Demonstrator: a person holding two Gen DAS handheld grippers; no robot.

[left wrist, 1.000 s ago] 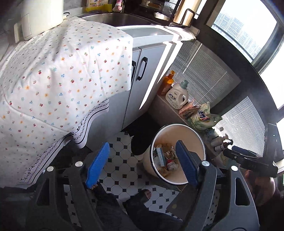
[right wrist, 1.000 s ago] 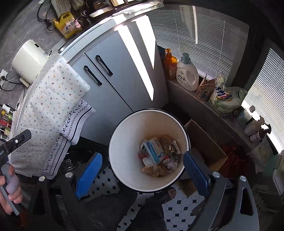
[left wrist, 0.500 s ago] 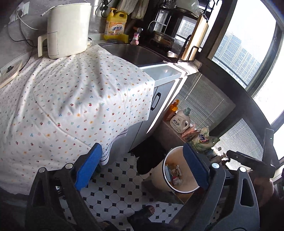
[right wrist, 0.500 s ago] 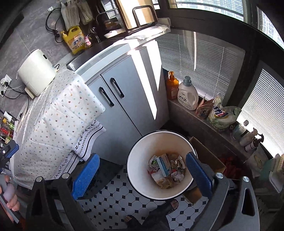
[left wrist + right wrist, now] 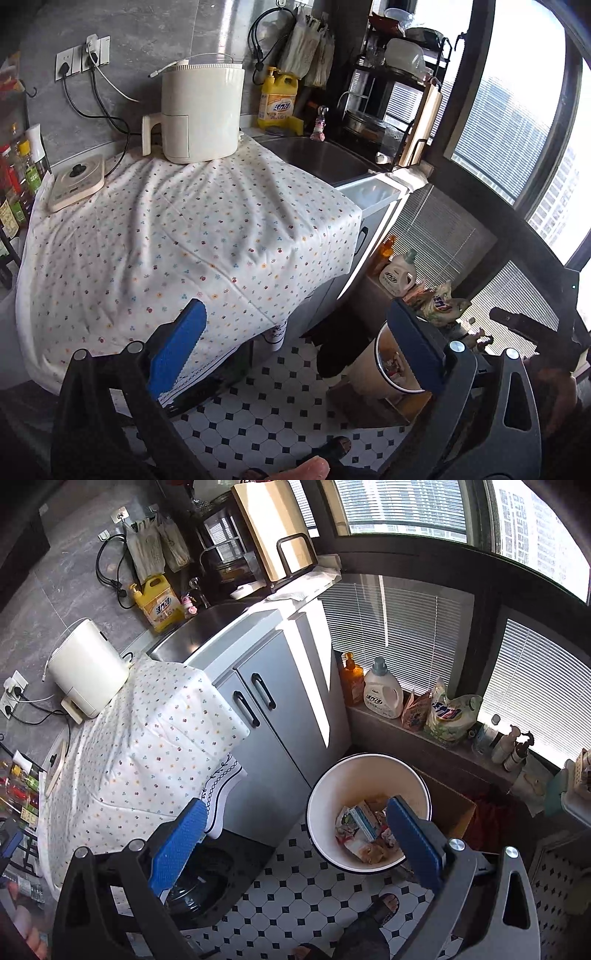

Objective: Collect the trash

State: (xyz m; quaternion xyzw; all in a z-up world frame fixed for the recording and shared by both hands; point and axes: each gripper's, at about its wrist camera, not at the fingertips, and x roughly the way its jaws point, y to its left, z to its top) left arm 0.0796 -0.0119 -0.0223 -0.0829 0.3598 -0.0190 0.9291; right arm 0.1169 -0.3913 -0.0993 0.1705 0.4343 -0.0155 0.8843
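A white trash bin stands on the tiled floor by the grey cabinet, with crumpled wrappers and a small carton inside. It also shows in the left wrist view, partly behind my right finger. My left gripper is open and empty, raised above the floor and facing the cloth-covered counter. My right gripper is open and empty, high above the floor, up and left of the bin.
A white appliance and a flat scale sit on the flowered cloth. A sink, yellow detergent bottle and dish rack lie behind. Bottles and bags line the window ledge. A cardboard box sits beside the bin.
Both grippers have risen and pulled back from the bin. The left view has swung up onto the countertop; the bin now sits lower right in both views.
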